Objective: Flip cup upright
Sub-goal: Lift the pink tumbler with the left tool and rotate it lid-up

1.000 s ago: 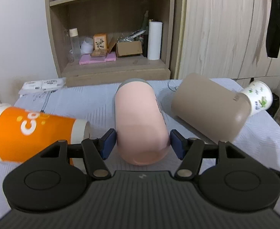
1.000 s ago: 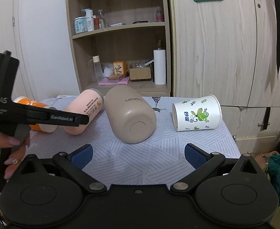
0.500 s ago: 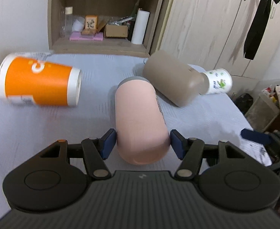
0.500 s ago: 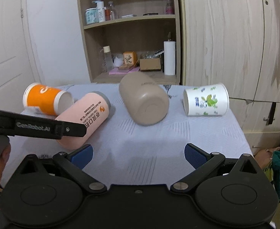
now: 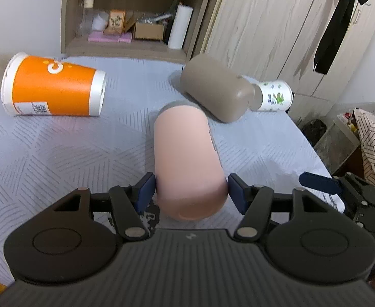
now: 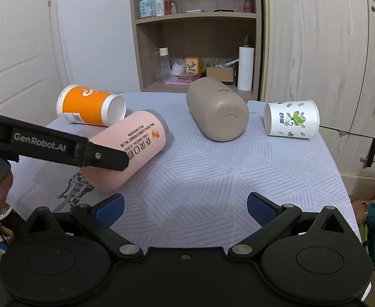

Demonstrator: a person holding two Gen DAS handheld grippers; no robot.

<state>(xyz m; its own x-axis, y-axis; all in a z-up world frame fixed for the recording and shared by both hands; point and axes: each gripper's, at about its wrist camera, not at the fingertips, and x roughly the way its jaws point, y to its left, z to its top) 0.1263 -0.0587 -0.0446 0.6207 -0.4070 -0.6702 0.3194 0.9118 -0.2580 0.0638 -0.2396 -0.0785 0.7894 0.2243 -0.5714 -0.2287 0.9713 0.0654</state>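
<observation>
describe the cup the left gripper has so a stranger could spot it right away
On the grey patterned tablecloth lie four tipped cups. The pink cup is the nearest, lying between the orange paper cup and the tan tumbler. It alone is pale pink with a grey rim, clamped at its base by the left gripper.

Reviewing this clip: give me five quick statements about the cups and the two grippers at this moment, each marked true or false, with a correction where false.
1. The left gripper is closed on the base end of the pink cup. True.
2. The orange cup stands upright. False: it lies on its side on the table.
3. The right gripper is open and holds nothing. True.
4. The white cup with green leaves sits between the orange cup and the pink cup. False: it lies at the far right, beyond the brown cup.
5. The brown cup is already upright. False: it lies on its side.
</observation>
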